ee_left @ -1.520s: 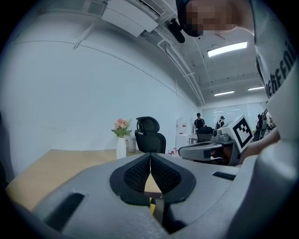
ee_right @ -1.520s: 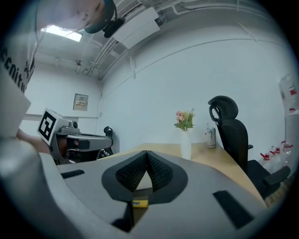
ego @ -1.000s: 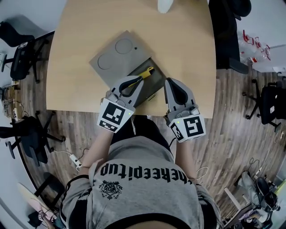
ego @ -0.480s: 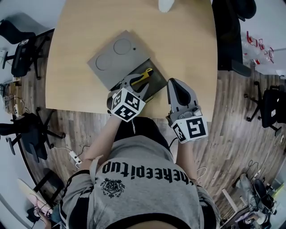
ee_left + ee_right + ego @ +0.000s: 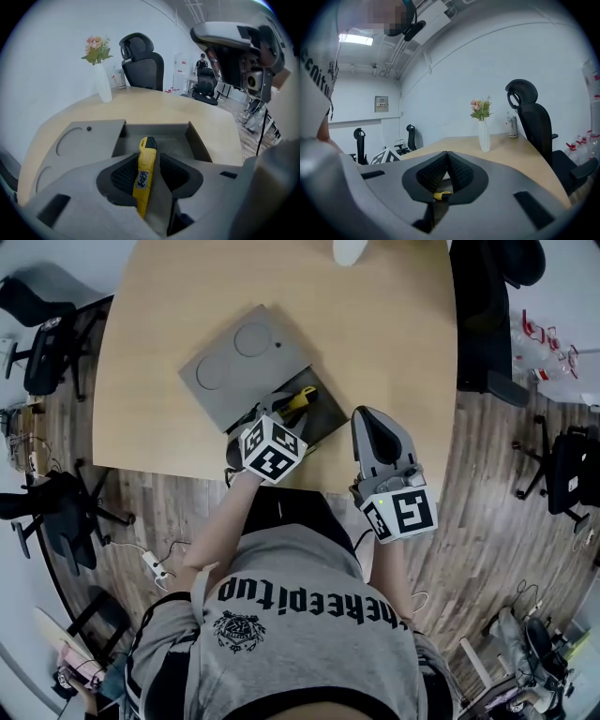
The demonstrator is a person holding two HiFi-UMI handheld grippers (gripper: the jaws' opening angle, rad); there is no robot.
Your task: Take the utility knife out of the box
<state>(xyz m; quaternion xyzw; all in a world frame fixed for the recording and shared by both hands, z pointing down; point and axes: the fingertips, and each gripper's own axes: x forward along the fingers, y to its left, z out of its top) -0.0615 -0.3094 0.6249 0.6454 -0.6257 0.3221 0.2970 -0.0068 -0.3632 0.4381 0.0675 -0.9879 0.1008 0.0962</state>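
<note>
The pale wooden desk [image 5: 394,343] fills the upper half of your head view. The flat grey box [image 5: 330,418] sits near its 6 o'clock edge, right in front of you. Its grey lid with two round recesses [image 5: 239,357] lies folded open at 10 o'clock from the tray. A white vase of flowers [image 5: 102,84] stands well apart, at the desk's 12 o'clock end.

The change is at your left tongs [image 5: 284,411]. A second ago you held them higher and flatter over the tray, jaws together. Since then you have tipped them steeply nose-down and lowered them into the box, and the jaws have just been opening. They now stand apart with the yellow-and-black plastic utility knife [image 5: 145,171] lying lengthwise between them, its black nose toward 12 o'clock in the left gripper view. The pads flank the handle, but I judge they are not pressing on it yet. So the knife is still resting in the tray, not in your grip.

Your right tongs [image 5: 372,423] hover at 3 o'clock from the box, over the desk's near edge. Their jaws are closed together on nothing, and they have barely shifted.

For the task, this means the approach looks finished but the grasp is not made. The next move probably calls for closing squarely on the handle, then lifting straight up clear of the tray wall. The handle looks narrow and smooth, so an off-centre pinch could let it swivel.
</note>
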